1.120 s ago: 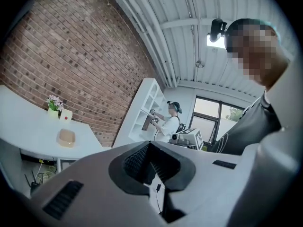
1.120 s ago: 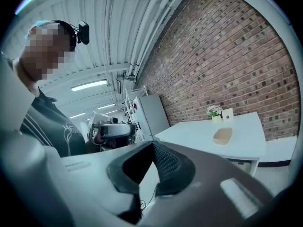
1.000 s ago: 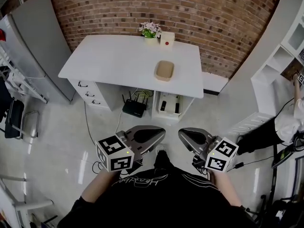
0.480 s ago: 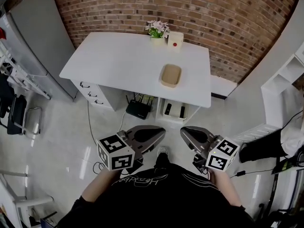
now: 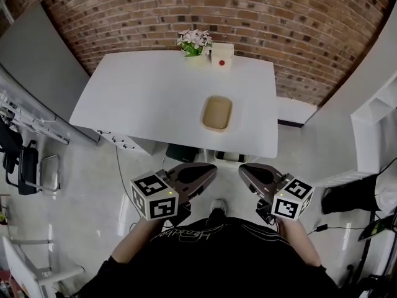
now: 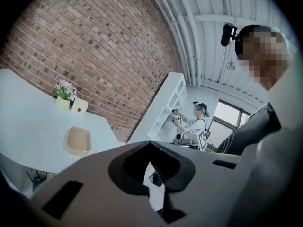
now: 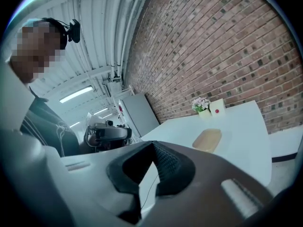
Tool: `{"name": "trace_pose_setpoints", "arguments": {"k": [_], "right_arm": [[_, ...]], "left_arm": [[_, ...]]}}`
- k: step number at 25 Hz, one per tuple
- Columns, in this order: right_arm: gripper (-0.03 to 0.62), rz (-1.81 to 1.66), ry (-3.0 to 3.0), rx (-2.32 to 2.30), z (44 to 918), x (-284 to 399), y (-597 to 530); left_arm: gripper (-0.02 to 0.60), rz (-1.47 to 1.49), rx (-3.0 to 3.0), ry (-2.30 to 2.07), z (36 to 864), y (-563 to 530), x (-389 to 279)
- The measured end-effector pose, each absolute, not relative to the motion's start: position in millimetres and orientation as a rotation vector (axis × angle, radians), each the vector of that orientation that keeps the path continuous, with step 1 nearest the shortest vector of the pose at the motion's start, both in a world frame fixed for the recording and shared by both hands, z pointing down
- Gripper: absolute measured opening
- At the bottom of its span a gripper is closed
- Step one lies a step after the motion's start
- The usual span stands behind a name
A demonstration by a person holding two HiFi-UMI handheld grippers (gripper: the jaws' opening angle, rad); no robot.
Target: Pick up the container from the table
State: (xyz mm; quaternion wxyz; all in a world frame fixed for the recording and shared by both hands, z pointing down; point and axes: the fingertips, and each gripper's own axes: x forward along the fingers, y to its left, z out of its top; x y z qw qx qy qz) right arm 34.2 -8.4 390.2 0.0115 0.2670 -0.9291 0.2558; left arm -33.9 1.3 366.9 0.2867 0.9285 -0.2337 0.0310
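Note:
A shallow tan container [image 5: 217, 113] lies empty on the white table [image 5: 142, 92], right of its middle; it also shows as the container [image 6: 78, 141] and the container [image 7: 207, 140] in the two gripper views. My left gripper [image 5: 211, 169] and right gripper [image 5: 243, 169] are held side by side close to the body, over the floor in front of the table and well short of the container. Each has its jaws together with nothing between them, as the left gripper [image 6: 150, 143] and right gripper [image 7: 152, 144] show in their own views.
A small flower pot [image 5: 194, 42] and a white box with a red dot [image 5: 221, 54] stand at the table's far edge against the brick wall. A grey cabinet [image 5: 37, 61] is at the left, white shelving [image 5: 379, 107] at the right, with another person [image 6: 196, 122] there.
The head view has come closer to the table, so the table and container sit lower and larger. Both grippers keep the same pose near the body.

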Motion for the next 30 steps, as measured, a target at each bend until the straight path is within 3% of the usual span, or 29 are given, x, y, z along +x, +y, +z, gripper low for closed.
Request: {"name": "trace_pose_setpoints", "arguments": {"k": [13, 30], "right_arm": [[-0.005, 0.762, -2.829, 0.948, 414, 78, -107], [-0.005, 0.891, -2.7, 1.118, 460, 69, -195]], "left_arm": [[0.002, 0.153, 2.431, -0.711, 391, -90, -21], [0.002, 0.189, 2.309, -0.792, 441, -200, -62]]}}
